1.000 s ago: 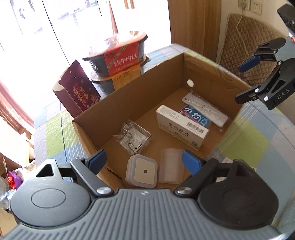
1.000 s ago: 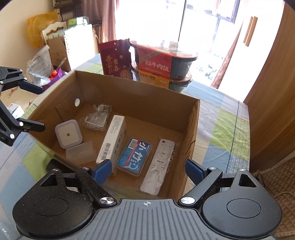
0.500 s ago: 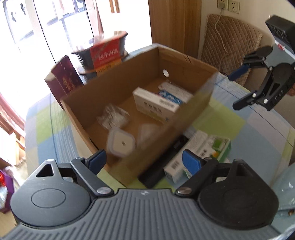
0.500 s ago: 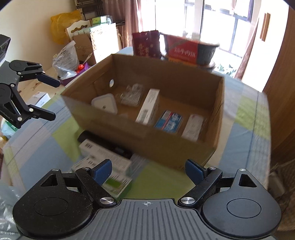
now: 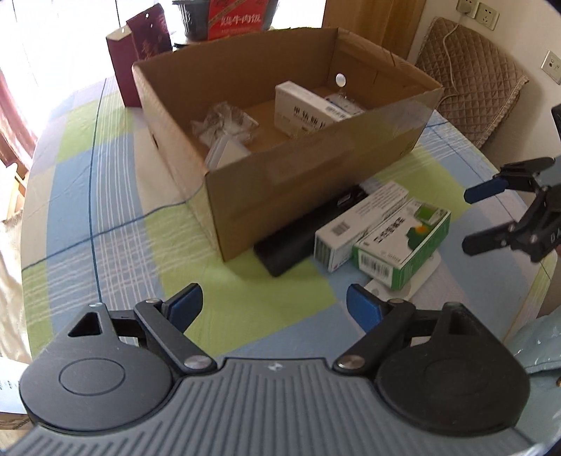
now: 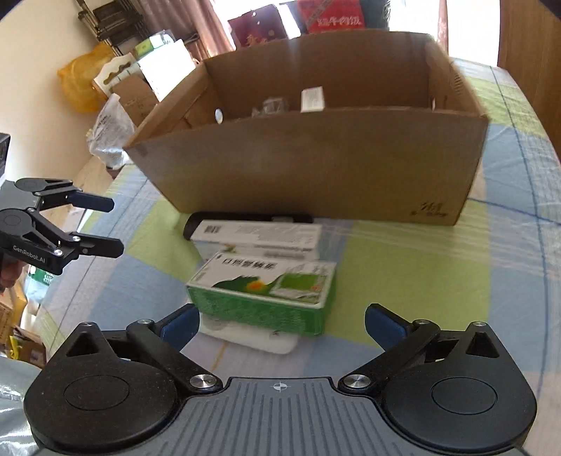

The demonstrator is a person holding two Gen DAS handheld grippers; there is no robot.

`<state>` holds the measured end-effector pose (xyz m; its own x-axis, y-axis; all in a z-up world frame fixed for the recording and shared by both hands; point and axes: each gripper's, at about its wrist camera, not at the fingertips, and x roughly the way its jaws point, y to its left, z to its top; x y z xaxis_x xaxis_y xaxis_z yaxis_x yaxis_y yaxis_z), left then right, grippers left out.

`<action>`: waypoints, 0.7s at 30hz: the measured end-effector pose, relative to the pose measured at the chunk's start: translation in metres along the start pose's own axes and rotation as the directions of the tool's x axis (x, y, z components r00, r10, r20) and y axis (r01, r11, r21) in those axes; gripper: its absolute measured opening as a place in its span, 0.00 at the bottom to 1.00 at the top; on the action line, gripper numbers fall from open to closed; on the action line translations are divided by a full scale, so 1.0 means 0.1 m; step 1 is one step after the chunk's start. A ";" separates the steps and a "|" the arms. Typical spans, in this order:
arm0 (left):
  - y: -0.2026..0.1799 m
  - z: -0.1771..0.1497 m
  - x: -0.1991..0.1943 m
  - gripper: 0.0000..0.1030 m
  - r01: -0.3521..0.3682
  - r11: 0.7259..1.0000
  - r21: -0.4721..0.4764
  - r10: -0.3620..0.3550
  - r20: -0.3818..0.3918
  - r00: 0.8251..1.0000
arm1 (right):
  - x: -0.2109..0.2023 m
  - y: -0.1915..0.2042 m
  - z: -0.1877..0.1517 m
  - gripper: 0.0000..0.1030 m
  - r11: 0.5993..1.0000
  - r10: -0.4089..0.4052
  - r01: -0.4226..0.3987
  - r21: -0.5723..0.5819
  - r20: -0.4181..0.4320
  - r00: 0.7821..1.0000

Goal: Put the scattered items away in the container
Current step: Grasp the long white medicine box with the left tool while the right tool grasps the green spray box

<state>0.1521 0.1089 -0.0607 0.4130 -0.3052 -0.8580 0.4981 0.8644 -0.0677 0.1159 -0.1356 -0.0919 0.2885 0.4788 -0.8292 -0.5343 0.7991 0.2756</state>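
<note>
Cardboard makes up the one container, an open-topped rectangular box (image 5: 315, 168) with plain matte brown walls, standing on the worktop (image 5: 115, 217) ahead of both hand-held grippers. Two hand-held grippers are in view: the left hand-held gripper (image 5: 274, 306) hovers released, blue-padded fingers spread wide with nothing between them, and the right hand-held gripper (image 6: 282, 320) is likewise spread and empty. Four loose items lie outside the box, just ahead of the right hand-held gripper and ahead-right of the left one: one green-and-white carton (image 6: 266, 293) with glossy printed faces, nearest the right fingertips; one long white carton (image 6: 259, 236) touching it on the far side; one slim black bar-shaped object (image 5: 305, 235) lying against the box's near wall; and one flat white rounded piece (image 6: 259, 338) partly under the green carton. Inside the box, the left view shows one white carton (image 5: 301, 112), one crinkled clear plastic packet (image 5: 224, 121) and one pale square piece (image 5: 226, 154) leaning at the near wall; other contents are too hidden to count. A soft cloth in a blue, green and white check covers the worktop. Beyond the box stand one dark red paper bag (image 5: 140, 49) and a red-labelled dark bowl (image 5: 228, 17).
</note>
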 end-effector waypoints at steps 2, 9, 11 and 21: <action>0.03 -0.01 0.01 0.84 0.007 1.000 0.004 -0.007 -0.005 1.000 | 0.06 0.09 -0.01 1.00 1.000 -0.018 0.018 0.015 -0.002 1.000; 0.14 -0.03 0.06 0.84 0.024 0.999 0.039 -0.024 -0.007 1.000 | 0.20 0.25 -0.03 1.00 0.992 -0.086 0.085 0.091 0.005 0.996; 0.18 -0.04 0.08 0.84 0.033 0.999 0.039 -0.032 -0.012 0.999 | 0.24 0.30 -0.04 1.00 0.990 -0.110 0.110 0.092 -0.004 0.994; 0.18 -0.10 0.20 0.84 0.090 0.993 0.071 -0.088 -0.042 0.995 | 0.35 0.17 -0.12 1.00 0.959 -0.244 0.244 0.143 -0.015 0.970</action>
<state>0.1617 0.1219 -0.0842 0.3351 -0.3626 -0.8696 0.5861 0.8029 -0.1089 0.1074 -0.1097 -0.1227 0.3979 0.2637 -0.8787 -0.3288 0.9352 0.1318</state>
